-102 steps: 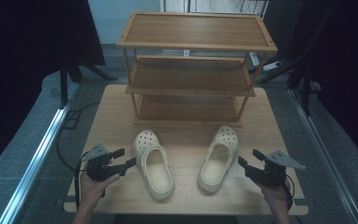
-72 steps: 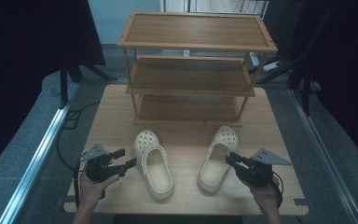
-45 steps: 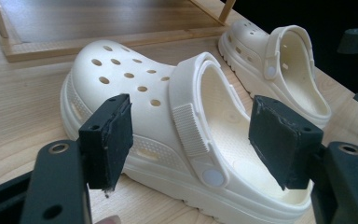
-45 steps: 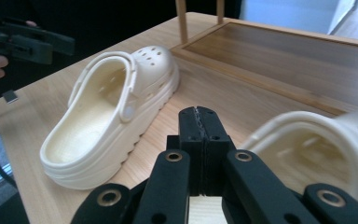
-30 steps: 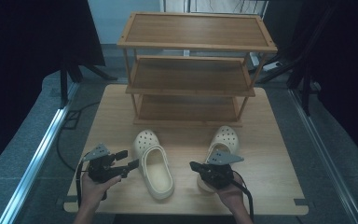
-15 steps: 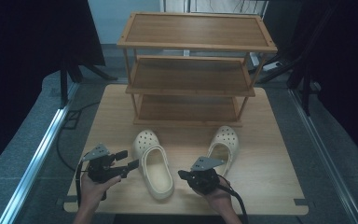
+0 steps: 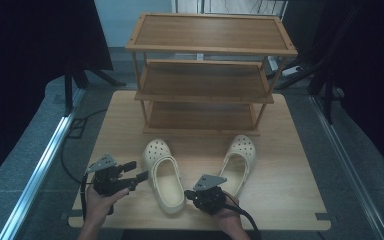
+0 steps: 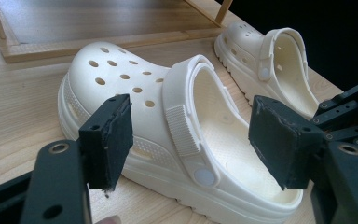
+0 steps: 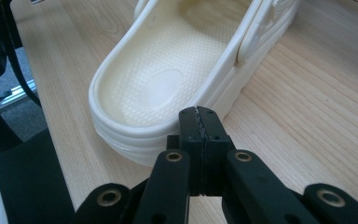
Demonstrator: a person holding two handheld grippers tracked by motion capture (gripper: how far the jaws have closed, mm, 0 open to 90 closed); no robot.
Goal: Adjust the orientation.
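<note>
Two cream clogs lie on a wooden table (image 7: 290,165) in front of a three-tier wooden rack (image 7: 207,75). The left clog (image 7: 164,174) sits near table centre, toe toward 12 o'clock, heel toward 6. Its upper is dotted with round holes, its strap is folded forward over the instep and fixed by a round rivet, its footbed is pebbled and its sole ribbed along the side. The right clog (image 7: 237,160) lies at about 3 o'clock from it, apart, toe tilted toward 1 o'clock.

The left gripper (image 7: 132,172) is held at 9 o'clock of the left clog, just beside it, its jaws spread wide and grasping nothing; in the left gripper view (image 8: 191,140) they frame the clog's side.

The right gripper (image 7: 192,192) is between the two heels, at about 4 o'clock of the left clog. In the right gripper view (image 9: 199,123) its jaws are pressed together on nothing, tips just beside the left clog's heel rim.
</note>
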